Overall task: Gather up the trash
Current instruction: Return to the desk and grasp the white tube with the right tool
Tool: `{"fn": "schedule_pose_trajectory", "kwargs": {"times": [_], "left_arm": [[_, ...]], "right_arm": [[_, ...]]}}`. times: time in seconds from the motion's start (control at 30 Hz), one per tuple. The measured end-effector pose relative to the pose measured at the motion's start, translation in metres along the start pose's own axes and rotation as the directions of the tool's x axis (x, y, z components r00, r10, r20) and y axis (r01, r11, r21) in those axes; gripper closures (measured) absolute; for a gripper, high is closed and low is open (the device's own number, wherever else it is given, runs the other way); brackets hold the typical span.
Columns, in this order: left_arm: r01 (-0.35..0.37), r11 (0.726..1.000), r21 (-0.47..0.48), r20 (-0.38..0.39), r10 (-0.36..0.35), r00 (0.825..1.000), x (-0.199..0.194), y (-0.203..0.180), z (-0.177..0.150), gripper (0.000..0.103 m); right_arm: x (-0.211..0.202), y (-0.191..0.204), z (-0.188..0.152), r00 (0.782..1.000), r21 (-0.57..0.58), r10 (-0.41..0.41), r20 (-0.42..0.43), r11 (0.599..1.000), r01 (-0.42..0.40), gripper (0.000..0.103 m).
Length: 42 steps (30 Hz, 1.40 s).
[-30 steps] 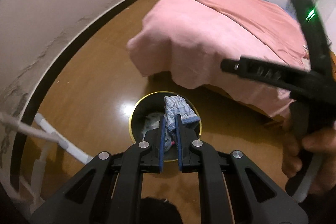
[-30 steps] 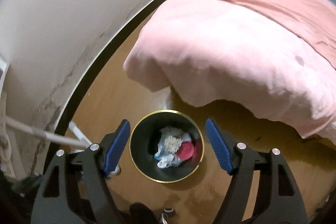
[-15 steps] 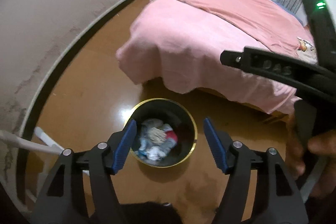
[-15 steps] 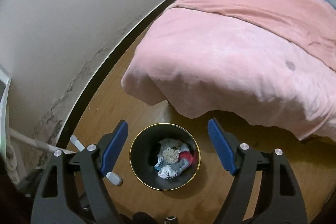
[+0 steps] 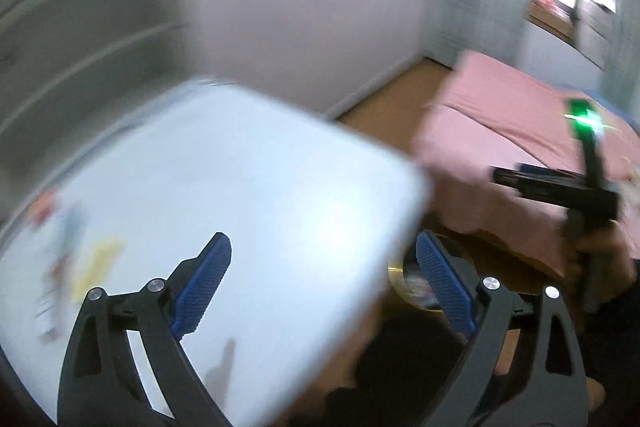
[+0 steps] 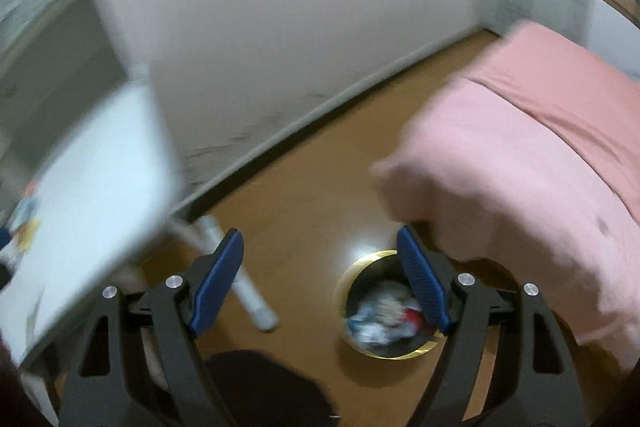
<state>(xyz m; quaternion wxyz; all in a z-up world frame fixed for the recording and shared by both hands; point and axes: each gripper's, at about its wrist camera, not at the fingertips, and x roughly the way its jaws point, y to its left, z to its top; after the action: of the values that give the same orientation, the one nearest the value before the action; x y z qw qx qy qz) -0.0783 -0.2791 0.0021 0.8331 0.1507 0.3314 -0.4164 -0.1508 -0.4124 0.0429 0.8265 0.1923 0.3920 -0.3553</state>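
No brand, label or writing can be read anywhere; both views are smeared by motion blur, and the few coloured scraps (image 5: 60,227) lying on the white rounded-corner tabletop (image 5: 248,187) are only pale orange, yellow and blue smudges well to the left of the left gripper's fingers. The left gripper (image 5: 322,281) has its blue-padded jaws opening, already spread wide, with nothing between them; the tabletop's bare white surface fills the space under and ahead of its left finger, and the table's edge runs down between the two fingers. Just behind its right finger, on the brown wooden floor (image 6: 304,195), part of the round black waste bin with a gold rim (image 5: 404,277) peeps out. The right gripper (image 6: 320,281) also stands spread and empty; the same bin (image 6: 352,281), holding crumpled white, blue and red trash (image 6: 384,313), sits just inside and beneath its right finger. A white table leg (image 6: 248,291) slants across the floor close to its left finger. Ahead of both grippers a plain white wall (image 6: 280,27) meets the floor at a pale skirting board, leaving an open strip of floor between the table on the left and the bed with a pink cover (image 6: 532,163) on the right. In the left view the other gripper, with a green light, is held in a hand (image 5: 604,259) far to the right.
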Motion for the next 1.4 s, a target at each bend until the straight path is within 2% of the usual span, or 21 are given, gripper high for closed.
{"fn": "schedule_pose_trajectory", "kwargs": {"times": [0.07,0.13,0.17,0.2,0.27,0.3,0.33,0.4,0.5,0.57,0.67,0.7,0.77,0.87,0.93,1.0,1.07,1.2,1.33,1.4], "left_arm": [[-0.116,0.990,-0.079,-0.004,0.117,0.993,-0.024,0.060,-0.016,0.012],[-0.188,0.972,-0.139,-0.013,0.188,0.982,-0.042,0.101,-0.029,0.012],[-0.223,0.960,-0.171,-0.019,0.223,0.975,-0.050,0.121,-0.036,0.012],[-0.256,0.943,-0.210,-0.030,0.256,0.966,-0.060,0.143,-0.046,0.012],[-0.296,0.913,-0.282,-0.048,0.294,0.954,-0.078,0.179,-0.067,0.012],[-0.302,0.905,-0.299,-0.052,0.301,0.952,-0.084,0.188,-0.074,0.012],[-0.310,0.895,-0.320,-0.056,0.309,0.949,-0.090,0.196,-0.085,0.012],[-0.318,0.879,-0.356,-0.066,0.315,0.947,-0.100,0.212,-0.102,0.012],[-0.308,0.864,-0.398,-0.080,0.302,0.950,-0.108,0.227,-0.120,0.012],[-0.301,0.860,-0.412,-0.082,0.294,0.952,-0.110,0.231,-0.127,0.012],[-0.283,0.865,-0.415,-0.079,0.276,0.958,-0.108,0.237,-0.131,0.012],[-0.276,0.869,-0.410,-0.076,0.269,0.960,-0.108,0.237,-0.131,0.012],[-0.264,0.877,-0.401,-0.072,0.257,0.964,-0.109,0.238,-0.134,0.012],[-0.258,0.883,-0.392,-0.074,0.250,0.966,-0.107,0.243,-0.133,0.012],[-0.252,0.887,-0.386,-0.075,0.242,0.967,-0.102,0.245,-0.130,0.012],[-0.253,0.891,-0.377,-0.083,0.239,0.967,-0.096,0.248,-0.126,0.012],[-0.260,0.893,-0.367,-0.091,0.243,0.966,-0.089,0.251,-0.120,0.012],[-0.252,0.910,-0.329,-0.103,0.231,0.968,-0.070,0.251,-0.100,0.012],[-0.177,0.954,-0.243,-0.121,0.151,0.981,-0.038,0.238,-0.071,0.012],[-0.178,0.963,-0.202,-0.144,0.151,0.978,-0.021,0.233,-0.057,0.012]], "right_arm": [[-0.012,0.065,0.000,0.995,-0.106,0.102,-0.002,0.989,-0.102,0.027],[-0.015,0.119,-0.001,0.979,-0.166,0.200,-0.040,0.965,-0.204,0.027],[-0.013,0.156,-0.003,0.961,-0.194,0.266,-0.081,0.941,-0.277,0.027],[-0.012,0.179,-0.005,0.948,-0.210,0.298,-0.109,0.926,-0.315,0.027],[-0.006,0.247,-0.009,0.910,-0.259,0.369,-0.188,0.876,-0.408,0.027],[-0.006,0.268,-0.011,0.900,-0.280,0.385,-0.207,0.858,-0.431,0.027],[-0.006,0.299,-0.012,0.890,-0.328,0.396,-0.224,0.830,-0.452,0.027],[-0.008,0.360,-0.016,0.885,-0.442,0.401,-0.235,0.767,-0.465,0.027],[-0.002,0.425,-0.015,0.875,-0.548,0.404,-0.266,0.684,-0.482,0.031],[0.005,0.455,-0.018,0.880,-0.601,0.389,-0.274,0.645,-0.472,0.034],[0.024,0.495,-0.019,0.896,-0.679,0.347,-0.278,0.589,-0.439,0.043],[0.027,0.503,-0.022,0.900,-0.690,0.334,-0.279,0.582,-0.430,0.048],[0.042,0.515,-0.023,0.908,-0.707,0.300,-0.292,0.571,-0.416,0.052],[0.068,0.521,-0.023,0.921,-0.719,0.244,-0.304,0.576,-0.390,0.062],[0.075,0.522,-0.026,0.925,-0.731,0.225,-0.307,0.567,-0.381,0.074],[0.078,0.524,-0.029,0.921,-0.736,0.223,-0.319,0.554,-0.389,0.082],[0.073,0.519,-0.028,0.924,-0.739,0.234,-0.302,0.555,-0.382,0.083],[0.047,0.500,-0.005,0.900,-0.665,0.342,-0.270,0.610,-0.431,0.084],[0.029,0.461,0.011,0.885,-0.596,0.391,-0.251,0.659,-0.460,0.084],[0.024,0.438,0.013,0.884,-0.570,0.396,-0.246,0.679,-0.463,0.084]]}}
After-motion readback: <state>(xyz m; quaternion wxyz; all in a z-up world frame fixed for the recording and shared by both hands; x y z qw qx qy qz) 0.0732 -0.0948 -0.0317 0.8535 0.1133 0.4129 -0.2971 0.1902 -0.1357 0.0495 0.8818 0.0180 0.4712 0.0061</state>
